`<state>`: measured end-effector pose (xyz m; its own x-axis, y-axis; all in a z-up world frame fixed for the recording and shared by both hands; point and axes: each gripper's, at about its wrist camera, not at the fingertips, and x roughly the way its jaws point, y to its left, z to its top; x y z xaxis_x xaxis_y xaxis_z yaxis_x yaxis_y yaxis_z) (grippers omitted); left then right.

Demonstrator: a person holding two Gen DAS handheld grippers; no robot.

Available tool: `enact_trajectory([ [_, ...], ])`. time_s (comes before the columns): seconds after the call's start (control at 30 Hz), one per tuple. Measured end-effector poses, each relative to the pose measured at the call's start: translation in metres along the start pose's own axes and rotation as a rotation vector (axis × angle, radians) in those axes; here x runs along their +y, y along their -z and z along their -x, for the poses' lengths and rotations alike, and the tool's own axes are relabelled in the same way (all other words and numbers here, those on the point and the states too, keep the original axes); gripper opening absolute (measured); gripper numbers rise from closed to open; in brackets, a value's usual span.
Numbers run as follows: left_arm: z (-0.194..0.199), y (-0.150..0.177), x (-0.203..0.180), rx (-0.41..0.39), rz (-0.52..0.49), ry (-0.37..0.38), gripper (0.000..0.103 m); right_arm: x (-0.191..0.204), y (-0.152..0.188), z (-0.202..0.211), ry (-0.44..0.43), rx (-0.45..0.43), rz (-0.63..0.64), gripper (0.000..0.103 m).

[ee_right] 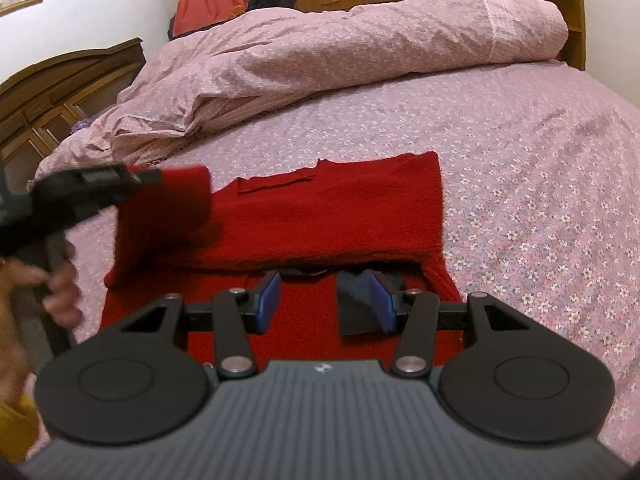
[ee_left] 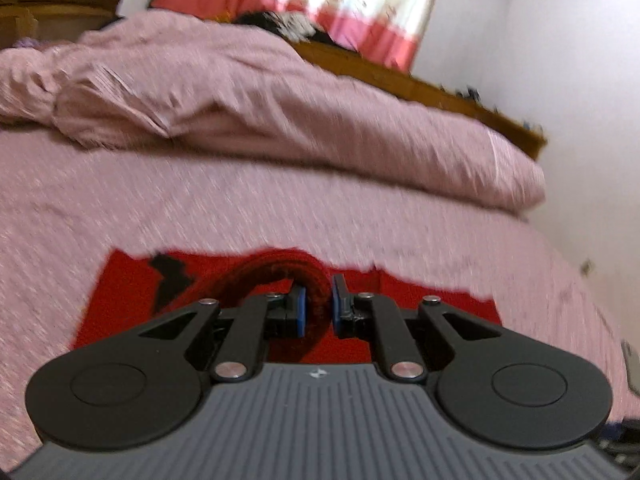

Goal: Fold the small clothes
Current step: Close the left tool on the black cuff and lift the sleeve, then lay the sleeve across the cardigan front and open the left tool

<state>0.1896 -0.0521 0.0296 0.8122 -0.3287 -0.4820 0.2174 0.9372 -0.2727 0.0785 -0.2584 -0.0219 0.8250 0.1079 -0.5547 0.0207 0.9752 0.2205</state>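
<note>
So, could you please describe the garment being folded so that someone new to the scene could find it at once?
Start from the bed sheet, pink with small flowers, with a rumpled duvet at the far end. On the near part lies the red knitted garment, partly folded over itself. It is the only solid red item on the bed, and the left gripper pinches its edge.

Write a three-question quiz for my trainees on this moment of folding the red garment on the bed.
1. True or false: the left gripper is shut on part of the red garment.
2. How do the right gripper's jaws stand?
3. What lies bunched behind the garment: A) pink quilt, B) blue towel, C) cardboard box?

Key: 1. True. 2. Apart, above the garment, gripping nothing. 3. A.
</note>
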Motion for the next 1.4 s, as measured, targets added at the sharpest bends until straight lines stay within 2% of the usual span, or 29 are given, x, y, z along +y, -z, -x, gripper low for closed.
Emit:
enact_trajectory([
  [0.2,-0.016,0.025,-0.008,0.12,-0.074,-0.001,0.02,-0.002,0.001,-0.005,-0.005,0.019,0.0,0.052],
  [0.33,-0.015,0.03,0.0,0.224,-0.082,-0.013,0.039,0.001,0.0,-0.009,-0.007,0.024,0.009,0.052],
  [0.57,0.006,0.037,0.013,0.252,-0.115,-0.038,0.066,0.018,-0.001,-0.015,-0.027,0.039,0.061,0.052],
  [0.77,0.035,0.041,0.027,0.259,-0.164,-0.069,0.067,0.032,0.0,-0.021,-0.042,0.054,0.097,0.052],
  [1.0,0.052,0.05,0.063,0.278,-0.154,-0.211,0.067,0.064,0.006,-0.033,-0.07,0.09,0.208,0.053],
  [1.1,0.048,0.052,0.078,0.301,-0.135,-0.276,0.067,0.083,0.01,-0.042,-0.07,0.105,0.264,0.062],
  [1.3,0.044,0.055,0.101,0.312,-0.055,-0.272,0.067,0.116,0.013,-0.062,-0.108,0.129,0.34,0.062],
  [1.4,0.039,0.055,0.107,0.315,-0.043,-0.312,0.067,0.13,0.012,-0.074,-0.084,0.117,0.388,0.062],
])
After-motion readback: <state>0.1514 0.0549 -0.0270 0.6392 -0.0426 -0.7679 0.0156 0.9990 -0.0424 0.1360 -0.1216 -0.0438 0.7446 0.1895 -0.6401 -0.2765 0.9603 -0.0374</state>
